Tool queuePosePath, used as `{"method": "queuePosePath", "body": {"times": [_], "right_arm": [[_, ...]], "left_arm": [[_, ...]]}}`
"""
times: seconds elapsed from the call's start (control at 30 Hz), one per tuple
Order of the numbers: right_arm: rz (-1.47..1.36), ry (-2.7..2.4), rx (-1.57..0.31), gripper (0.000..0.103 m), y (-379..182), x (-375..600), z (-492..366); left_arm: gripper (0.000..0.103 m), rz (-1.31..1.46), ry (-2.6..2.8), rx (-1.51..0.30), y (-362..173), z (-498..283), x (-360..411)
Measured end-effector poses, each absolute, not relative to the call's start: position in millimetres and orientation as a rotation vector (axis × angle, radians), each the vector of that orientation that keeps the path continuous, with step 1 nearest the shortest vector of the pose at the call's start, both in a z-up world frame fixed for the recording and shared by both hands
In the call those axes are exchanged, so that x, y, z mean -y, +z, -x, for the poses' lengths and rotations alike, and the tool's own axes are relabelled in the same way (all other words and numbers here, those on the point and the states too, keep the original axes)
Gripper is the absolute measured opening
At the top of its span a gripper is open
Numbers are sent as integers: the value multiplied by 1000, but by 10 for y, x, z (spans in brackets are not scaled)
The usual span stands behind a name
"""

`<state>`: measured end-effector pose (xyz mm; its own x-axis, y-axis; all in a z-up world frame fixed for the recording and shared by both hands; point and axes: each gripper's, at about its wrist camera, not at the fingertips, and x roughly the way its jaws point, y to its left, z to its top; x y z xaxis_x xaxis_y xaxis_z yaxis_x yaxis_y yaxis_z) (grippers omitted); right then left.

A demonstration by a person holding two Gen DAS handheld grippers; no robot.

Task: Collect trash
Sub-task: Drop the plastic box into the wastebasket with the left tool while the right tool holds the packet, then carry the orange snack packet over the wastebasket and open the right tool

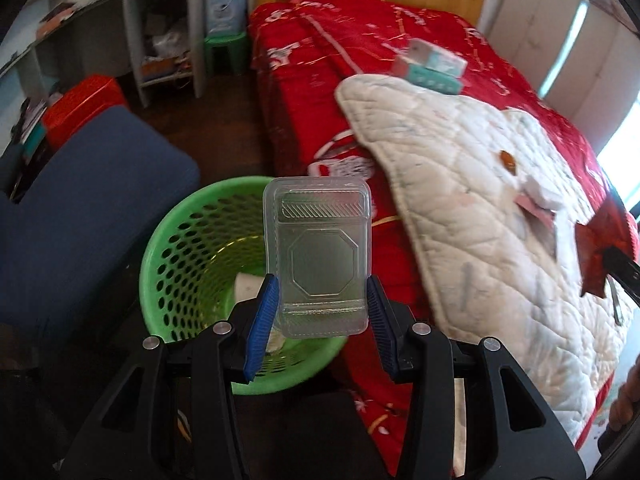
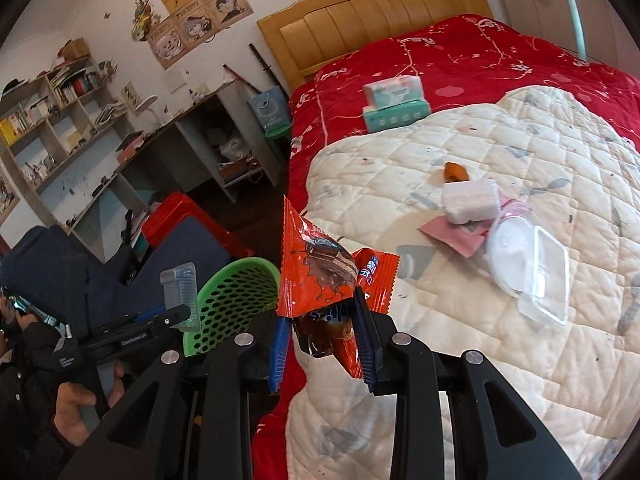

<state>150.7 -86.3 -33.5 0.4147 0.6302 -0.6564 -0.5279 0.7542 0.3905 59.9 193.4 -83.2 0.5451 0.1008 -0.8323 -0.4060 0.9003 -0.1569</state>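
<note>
Two grippers, each with jaws pinching one item: left gripper (image 1: 320, 300) holds one clear plastic tray (image 1: 318, 256) above the green basket (image 1: 180, 236); right gripper (image 2: 324, 332) clamps one orange snack wrapper (image 2: 320, 272) beside the bed (image 2: 460, 56).

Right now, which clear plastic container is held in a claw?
The clear plastic tray, gripped by the left claw over the green basket. The other clear container lies open on the white quilt, untouched.
</note>
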Motion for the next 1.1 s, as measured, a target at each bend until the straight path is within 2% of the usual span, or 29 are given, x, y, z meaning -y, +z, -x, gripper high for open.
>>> {"method": "queuePosePath", "body": {"times": [0.27,0.33,0.5,1.1], "right_arm": [[-100,752,-903,29,-377,581,-1514],[-97,757,-905,29,-382,541,-1524],[-87,767,-916,29,-418,442,-1526],[-91,797,-935,29,-470,205,-1521]], "left_arm": [[47,403,331,-994,-1059,-647,-2143],[55,423,334,-1003,-1100,-651,-2186],[64,452,342,-998,-1141,-633,-2278],[70,482,382,-919,-844,-532,-2530]]}}
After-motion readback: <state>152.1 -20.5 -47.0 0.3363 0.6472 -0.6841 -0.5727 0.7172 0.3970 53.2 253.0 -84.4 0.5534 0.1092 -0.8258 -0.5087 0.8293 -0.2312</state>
